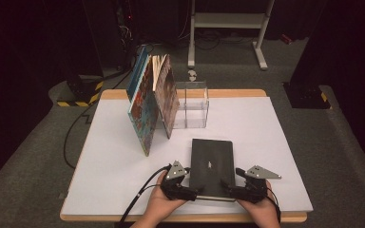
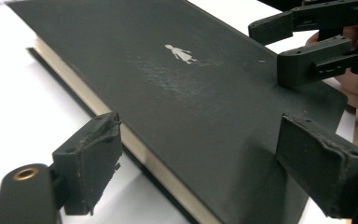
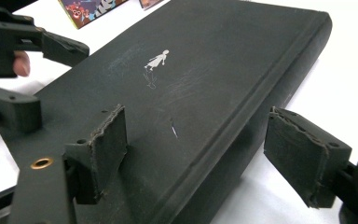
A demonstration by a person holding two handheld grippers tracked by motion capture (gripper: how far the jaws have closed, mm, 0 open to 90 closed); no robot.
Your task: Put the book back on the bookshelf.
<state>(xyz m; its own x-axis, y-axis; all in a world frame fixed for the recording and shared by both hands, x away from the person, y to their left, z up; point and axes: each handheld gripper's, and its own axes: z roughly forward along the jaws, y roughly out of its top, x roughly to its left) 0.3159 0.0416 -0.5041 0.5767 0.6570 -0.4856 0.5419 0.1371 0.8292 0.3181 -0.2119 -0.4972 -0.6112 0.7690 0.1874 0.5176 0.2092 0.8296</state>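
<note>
A black hardcover book with a small white figure on its cover lies flat on the white table, near the front edge. My left gripper is at its near left corner. In the left gripper view my left gripper stands open astride the book, one pad beside the page edge and the other over the cover. My right gripper is at the near right corner. In the right gripper view it is open, one pad on the cover and the other clear of the spine.
Two colourful books stand propped against each other behind the black book, to the left. A clear plastic box stands to their right. The table's front edge lies just below the person's hands.
</note>
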